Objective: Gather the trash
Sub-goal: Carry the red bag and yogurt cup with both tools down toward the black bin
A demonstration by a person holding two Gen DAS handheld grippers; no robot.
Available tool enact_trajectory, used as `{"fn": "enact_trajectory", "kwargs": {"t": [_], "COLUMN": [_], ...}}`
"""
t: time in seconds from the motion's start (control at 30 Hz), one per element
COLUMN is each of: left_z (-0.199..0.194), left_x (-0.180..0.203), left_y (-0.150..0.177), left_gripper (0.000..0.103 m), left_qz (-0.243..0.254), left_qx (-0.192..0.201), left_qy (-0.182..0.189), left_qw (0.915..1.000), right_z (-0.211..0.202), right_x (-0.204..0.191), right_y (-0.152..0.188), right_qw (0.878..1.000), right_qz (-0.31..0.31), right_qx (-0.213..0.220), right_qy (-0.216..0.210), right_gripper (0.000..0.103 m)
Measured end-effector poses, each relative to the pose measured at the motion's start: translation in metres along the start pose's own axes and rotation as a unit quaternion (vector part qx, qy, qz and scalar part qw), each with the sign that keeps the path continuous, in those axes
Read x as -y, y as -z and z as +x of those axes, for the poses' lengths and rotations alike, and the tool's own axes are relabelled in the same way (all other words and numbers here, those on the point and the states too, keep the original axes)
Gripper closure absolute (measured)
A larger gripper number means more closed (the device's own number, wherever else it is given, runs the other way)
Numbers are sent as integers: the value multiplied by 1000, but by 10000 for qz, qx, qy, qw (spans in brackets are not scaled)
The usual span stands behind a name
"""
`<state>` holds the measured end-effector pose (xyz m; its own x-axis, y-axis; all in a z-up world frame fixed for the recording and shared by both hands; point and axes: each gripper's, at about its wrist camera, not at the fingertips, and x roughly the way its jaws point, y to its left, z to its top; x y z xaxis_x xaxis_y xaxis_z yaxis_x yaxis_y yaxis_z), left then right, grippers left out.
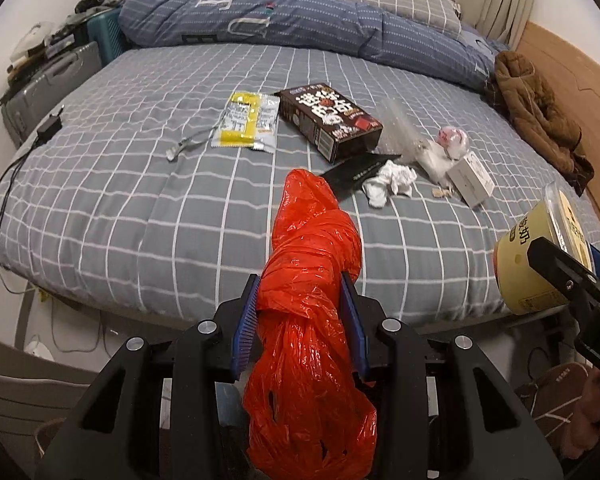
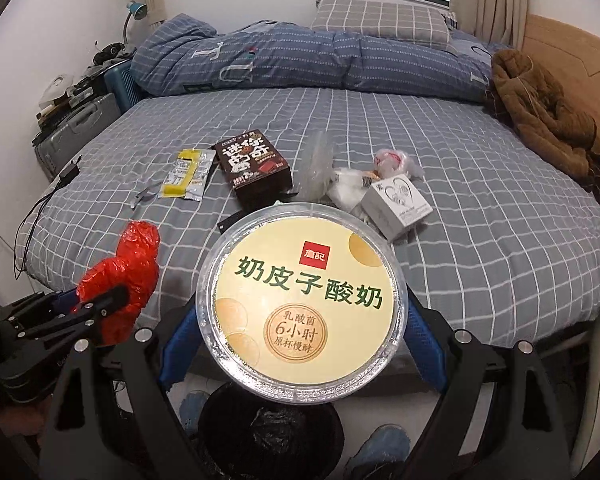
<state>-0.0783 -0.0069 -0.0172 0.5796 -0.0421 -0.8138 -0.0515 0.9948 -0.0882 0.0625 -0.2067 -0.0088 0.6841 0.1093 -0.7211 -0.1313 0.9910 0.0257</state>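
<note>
My left gripper (image 1: 302, 300) is shut on a crumpled orange-red plastic bag (image 1: 312, 264), held over the near edge of the bed; the bag (image 2: 128, 268) also shows at the left of the right wrist view. My right gripper (image 2: 302, 312) is shut on a round yellow yogurt tub (image 2: 302, 300) with a clear lid, and this tub (image 1: 528, 264) appears at the right of the left wrist view. Below the tub stands a black-lined trash bin (image 2: 272, 432). On the bed lie a dark snack box (image 1: 330, 120), yellow wrappers (image 1: 246, 120), a white tissue (image 1: 392, 180) and a small white box (image 1: 472, 178).
The grey checked bed (image 1: 140, 200) carries a blue duvet (image 1: 300, 20) at the back and a brown jacket (image 1: 536, 108) at the right. A black charger with cable (image 1: 48, 128) lies at the left edge. Suitcases (image 1: 48, 84) stand beside the bed. Blue slippers (image 2: 380, 448) flank the bin.
</note>
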Motion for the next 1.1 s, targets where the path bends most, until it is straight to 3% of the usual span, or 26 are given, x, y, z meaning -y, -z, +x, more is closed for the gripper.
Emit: {"fn": "enact_trajectory", "kwargs": {"t": [0.57, 1.1], "left_z": [2, 38], "left_x": [1, -3], "left_y": [57, 97], "left_gripper": [65, 65], "left_qz": [-12, -1], "left_qx": [-468, -939], "left_qy": [74, 71], "left_qw": [9989, 9956], "right_z": [-5, 34], "right_x": [-8, -10], "right_y": [53, 103], "right_qw": [9991, 9947], "right_qz": [31, 42], "right_qx": [-433, -1025], "right_qy": [-19, -14], "right_gripper": [19, 19]}}
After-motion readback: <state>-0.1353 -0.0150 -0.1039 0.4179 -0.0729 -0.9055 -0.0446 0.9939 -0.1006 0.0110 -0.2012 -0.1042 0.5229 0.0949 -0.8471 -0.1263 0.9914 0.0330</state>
